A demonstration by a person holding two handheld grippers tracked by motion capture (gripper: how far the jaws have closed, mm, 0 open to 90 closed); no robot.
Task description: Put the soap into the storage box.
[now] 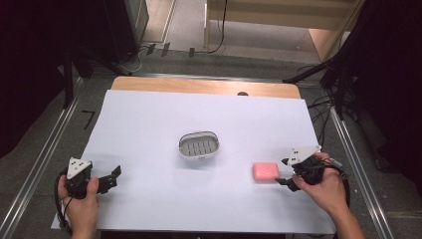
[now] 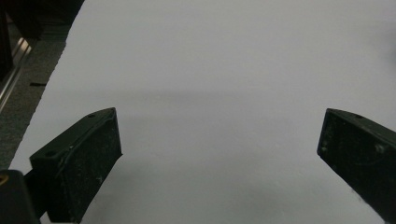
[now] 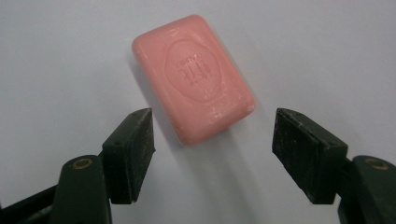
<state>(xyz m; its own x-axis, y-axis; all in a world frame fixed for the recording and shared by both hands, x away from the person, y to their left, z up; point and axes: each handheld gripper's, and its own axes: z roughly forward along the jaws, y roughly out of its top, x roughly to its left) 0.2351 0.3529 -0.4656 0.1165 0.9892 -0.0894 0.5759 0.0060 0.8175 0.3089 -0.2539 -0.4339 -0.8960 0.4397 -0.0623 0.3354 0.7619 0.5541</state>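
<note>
Pink rectangular soap bar (image 3: 194,77) lies flat on the white paper-covered tabletop (image 1: 149,124), well apart from the grey slotted oval soap dish (image 1: 199,145) at centre. We hold the right gripper (image 3: 212,149) just short of it, jaws apart and empty; the bar sits skewed to them, so closing now could pinch a corner and spin it away. Our left gripper (image 2: 219,154) rests wide open, holding nothing.

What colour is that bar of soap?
Pink soap, with a stamped oval emblem; clearest in the right gripper view.
</note>
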